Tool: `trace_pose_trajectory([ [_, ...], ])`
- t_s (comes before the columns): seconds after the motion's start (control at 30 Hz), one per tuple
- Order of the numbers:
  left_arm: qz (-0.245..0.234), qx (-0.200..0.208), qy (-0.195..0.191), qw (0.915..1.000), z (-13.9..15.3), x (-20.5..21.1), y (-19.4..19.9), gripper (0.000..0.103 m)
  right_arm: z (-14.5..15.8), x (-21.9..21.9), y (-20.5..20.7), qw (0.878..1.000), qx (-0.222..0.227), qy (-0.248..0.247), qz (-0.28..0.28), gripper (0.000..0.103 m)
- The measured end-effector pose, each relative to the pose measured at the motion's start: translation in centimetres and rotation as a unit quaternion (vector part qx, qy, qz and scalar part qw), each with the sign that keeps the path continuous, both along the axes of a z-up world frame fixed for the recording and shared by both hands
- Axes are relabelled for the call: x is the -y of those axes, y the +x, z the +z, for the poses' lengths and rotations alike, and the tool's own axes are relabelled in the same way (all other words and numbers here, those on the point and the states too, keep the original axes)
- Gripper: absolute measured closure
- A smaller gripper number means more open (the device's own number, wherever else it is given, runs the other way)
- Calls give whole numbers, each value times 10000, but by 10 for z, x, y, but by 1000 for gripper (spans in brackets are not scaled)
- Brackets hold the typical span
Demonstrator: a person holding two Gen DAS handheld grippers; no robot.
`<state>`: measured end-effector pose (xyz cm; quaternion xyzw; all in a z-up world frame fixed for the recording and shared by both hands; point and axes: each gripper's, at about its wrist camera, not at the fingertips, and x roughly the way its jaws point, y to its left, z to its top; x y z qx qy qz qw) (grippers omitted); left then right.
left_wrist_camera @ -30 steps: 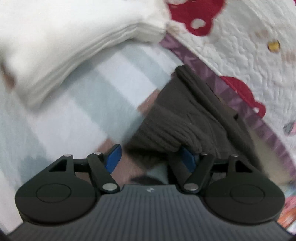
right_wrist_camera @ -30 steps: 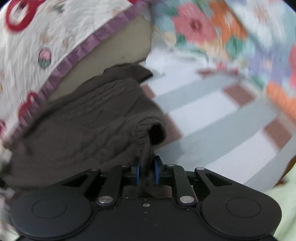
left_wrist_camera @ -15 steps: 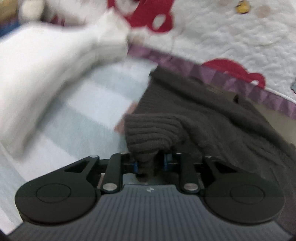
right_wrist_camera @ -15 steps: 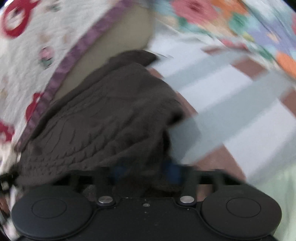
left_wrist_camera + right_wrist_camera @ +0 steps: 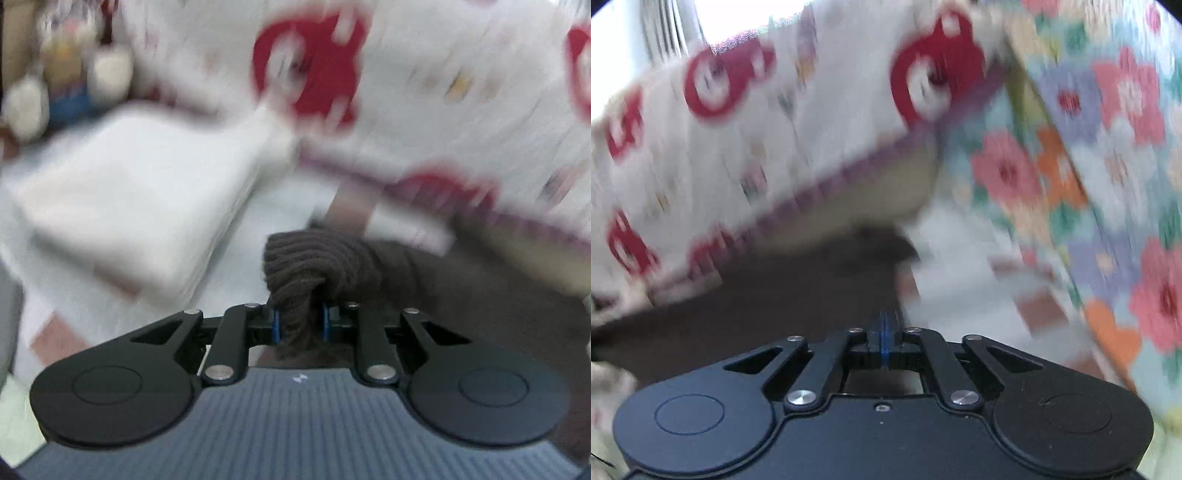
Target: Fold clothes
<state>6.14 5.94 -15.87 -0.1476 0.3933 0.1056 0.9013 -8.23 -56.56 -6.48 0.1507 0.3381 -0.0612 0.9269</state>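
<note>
Left wrist view: my left tongs (image 5: pixel 300 325) are pinched on a bunched ribbed edge of the brown sweater (image 5: pixel 317 266), the rest trailing right over the striped bed sheet (image 5: pixel 258 206). I hold both edges, I reckon, to lift it flat. Only this view shows the white folded stack (image 5: pixel 140 192).

Right wrist view: right tongs (image 5: pixel 885 334) have just been closing and look pressed together; whether they grip the sweater beside them, I cannot tell. The floral blanket (image 5: pixel 1108 155) appears here alone.
</note>
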Motion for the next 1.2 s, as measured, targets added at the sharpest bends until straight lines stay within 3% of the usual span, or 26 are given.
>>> trace_pose_trajectory([
  [0.07, 58, -507, -85, 9987, -26, -4, 9, 81, -36, -3, -2, 9985, -349, 371, -220, 91],
  [0.1, 73, -659, -180, 9976, -34, -5, 12, 79, -54, -4, -3, 9961, -483, 638, -362, 83],
  [0.13, 90, -768, -233, 9967, -39, -6, 14, 71, -72, -5, -4, 9927, -616, 906, -504, 77],
  [0.23, 189, -304, 305, 9989, -12, 11, 0, 47, -102, -21, -5, 9840, -822, 1533, -384, 77],
  [0.27, 172, -323, 427, 9984, -7, 18, -6, 46, -107, -28, -5, 9822, -879, 1646, -240, 77],
  [0.33, 114, -377, 702, 9968, 2, 33, -18, 46, -106, -49, 0, 9844, -985, 1442, 192, 63],
  [0.43, -586, -661, 1518, 9845, 8, 78, -36, 46, -98, -65, 4, 9898, -986, 925, 441, 44],
  [0.53, -1537, -839, 1129, 9780, 8, 103, -49, 39, -103, -61, 4, 9915, -993, 814, 190, 42],
  [0.67, -1969, -1223, 530, 9713, -5, 122, -40, 39, -124, -42, 6, 9851, -1153, 1223, -359, 41],
  [0.77, -2177, -1430, 1144, 9587, -20, 146, -37, 39, -130, -38, 12, 9817, -1199, 1406, -459, 41],
  [0.87, -2259, -1488, 768, 9596, -27, 151, -34, 39, -133, -40, 19, 9803, -1223, 1497, -409, 41],
  [1.0, -1899, -1788, 38, 9654, -39, 144, -28, 38, -135, -42, 15, 9811, -1153, 1513, -363, 40],
  [1.13, -1972, -1744, -75, 9647, -42, 147, -32, 30, -138, -42, 17, 9834, -952, 1512, -313, 40],
  [1.2, -1960, -1662, -113, 9664, -45, 149, -33, 25, -138, -49, 22, 9887, -841, 1234, -162, 40],
])
